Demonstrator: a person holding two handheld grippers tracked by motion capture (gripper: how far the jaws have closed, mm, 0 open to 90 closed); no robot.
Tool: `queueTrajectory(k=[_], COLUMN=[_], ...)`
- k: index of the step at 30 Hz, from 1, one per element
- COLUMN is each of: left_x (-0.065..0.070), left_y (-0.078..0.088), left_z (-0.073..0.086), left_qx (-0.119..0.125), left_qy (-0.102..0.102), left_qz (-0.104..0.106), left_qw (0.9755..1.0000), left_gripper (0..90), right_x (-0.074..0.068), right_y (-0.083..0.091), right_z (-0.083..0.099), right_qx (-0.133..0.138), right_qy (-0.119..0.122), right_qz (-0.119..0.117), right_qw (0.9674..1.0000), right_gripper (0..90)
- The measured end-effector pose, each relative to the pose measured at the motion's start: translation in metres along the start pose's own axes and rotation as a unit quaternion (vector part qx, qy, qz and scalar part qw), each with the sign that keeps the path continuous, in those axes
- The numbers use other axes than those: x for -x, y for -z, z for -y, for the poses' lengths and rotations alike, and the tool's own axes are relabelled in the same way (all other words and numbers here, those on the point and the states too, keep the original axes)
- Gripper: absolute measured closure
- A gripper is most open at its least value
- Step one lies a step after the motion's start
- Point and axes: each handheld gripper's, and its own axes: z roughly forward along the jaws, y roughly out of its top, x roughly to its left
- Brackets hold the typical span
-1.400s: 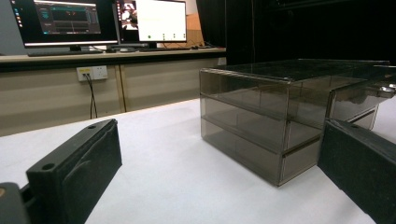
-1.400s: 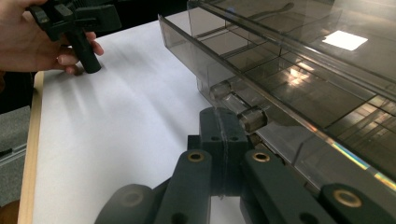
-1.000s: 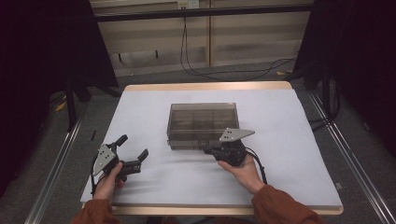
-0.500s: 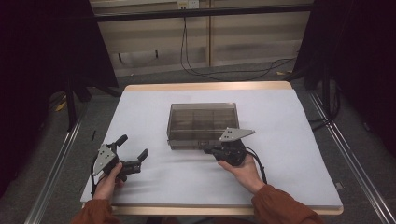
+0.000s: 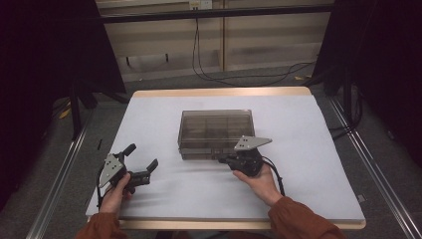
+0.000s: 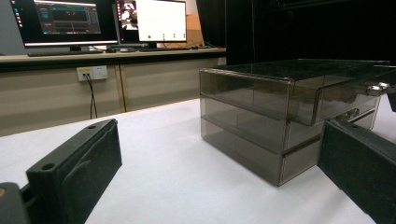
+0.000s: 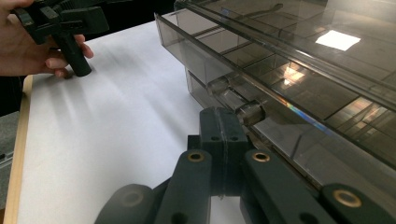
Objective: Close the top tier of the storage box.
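Smoky transparent plastic makes the drawer box (image 5: 216, 133), which stands near the middle of the white table (image 5: 318, 164) in the high view. The right gripper (image 5: 230, 160) is at the near side of the box, touching its front, and the person's right hand (image 5: 259, 181) holds it from behind. The left gripper (image 5: 142, 164) is well apart from the box, near the left edge of the table, held by the left hand (image 5: 115, 191); its two jaws stand wide apart with nothing between them. Dark cables (image 5: 214, 69) lie on the floor beyond the far edge.

In the left gripper view, the two black jaws rise at the bottom left and the bottom right, far from each other, and white table (image 6: 154, 154) is between them. The drawer box (image 6: 280, 116) stands to the right, and its upper drawer (image 6: 348, 95) sticks out a little from the front. Monitors (image 6: 100, 21) stand on a desk at the far side.

In the right gripper view, the right gripper (image 7: 223, 140) has its jaws pressed together on the small clear handle (image 7: 243, 109) of the upper drawer (image 7: 280, 70), which is slightly pulled out. The left gripper (image 7: 65, 28) shows at the top left, in the person's hand (image 7: 23, 46).
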Motion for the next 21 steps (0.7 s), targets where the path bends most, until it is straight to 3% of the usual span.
queueTrajectory(k=[9, 12, 21], left_x=[0.000, 0.000, 0.001], left_y=[0.000, 0.000, -0.001], left_z=[0.000, 0.000, 0.000], left_qx=[0.000, 0.001, 0.004], left_qy=[0.000, 0.001, 0.004], left_qz=[0.000, -0.001, -0.001], left_qw=[1.0000, 1.0000, 1.0000], left_gripper=[0.0, 0.0, 0.0], right_x=[0.002, 0.005, 0.013], right_y=[-0.002, -0.002, 0.000], right_z=[0.000, 0.000, 0.001], right_qx=[0.001, 0.008, 0.011], right_qy=[-0.003, -0.019, -0.030], right_qz=[0.004, 0.000, 0.009], right_qw=[1.0000, 0.9998, 0.9995], right_gripper=[90.0, 90.0, 90.0])
